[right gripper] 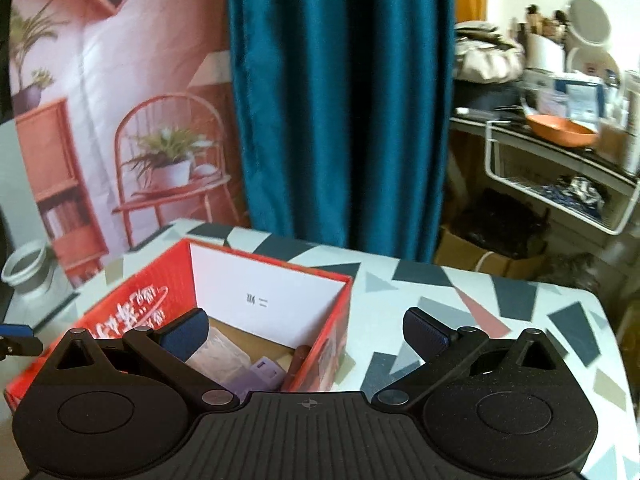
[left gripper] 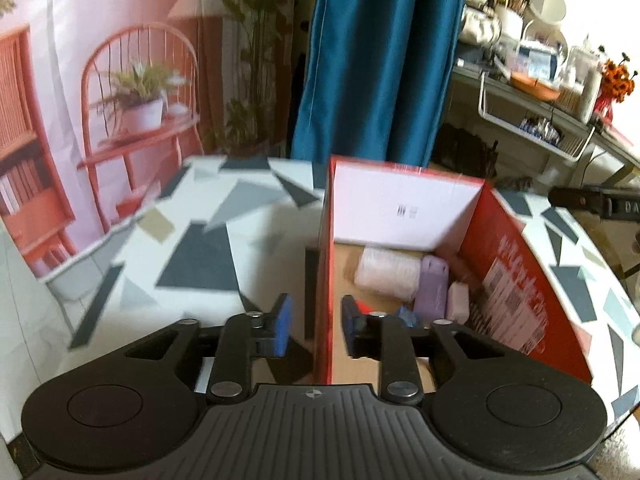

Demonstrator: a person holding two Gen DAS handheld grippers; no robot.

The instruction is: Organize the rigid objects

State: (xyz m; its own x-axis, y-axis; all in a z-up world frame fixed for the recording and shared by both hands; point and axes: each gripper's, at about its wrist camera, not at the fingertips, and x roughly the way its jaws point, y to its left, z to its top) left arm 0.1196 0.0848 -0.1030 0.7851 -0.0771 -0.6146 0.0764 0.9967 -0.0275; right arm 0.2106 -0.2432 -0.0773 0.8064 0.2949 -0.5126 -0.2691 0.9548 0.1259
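Left black two-finger gripper [left gripper: 316, 326], blue-padded: nearest item in the left wrist view; jaws a narrow way apart, straddling the near left wall of the box, pads not seen pressing on it; nothing held

Right black two-finger gripper [right gripper: 306, 330], dark blue pads: nearest item in the right wrist view; jaws spread wide and empty, left finger over the box opening, right finger over the tabletop beside the box

Open red cardboard box with white inner end wall and white printed lettering on its side [left gripper: 520, 272] [right gripper: 132, 300]: stands on the table just beyond both grippers; brown cardboard floor. Contents, near to far in the left wrist view:
- small blue item [left gripper: 409, 316], partly hidden behind the gripper finger, kind not clear
- pale pink small block [left gripper: 458, 302], against the right wall
- lilac rectangular plastic case [left gripper: 432, 286] [right gripper: 262, 374], beside the block
- white ribbed roll, lying on its side [left gripper: 386, 274], towards the far end
- dark reddish stick-like item [right gripper: 298, 360], leaning at the right inner wall in the right wrist view

Table with white cloth in grey, black and tan geometric patches [left gripper: 208, 240] [right gripper: 460, 292]: carries the box; its surface around the box is bare

Teal curtain [left gripper: 380, 60] [right gripper: 340, 100]: hangs behind the table's far edge

Printed backdrop of a red chair and potted plant [left gripper: 136, 92] [right gripper: 168, 160]: left of the curtain

Cluttered grey shelf unit with white wire basket [left gripper: 536, 120] [right gripper: 560, 184]: far right, well apart from the table
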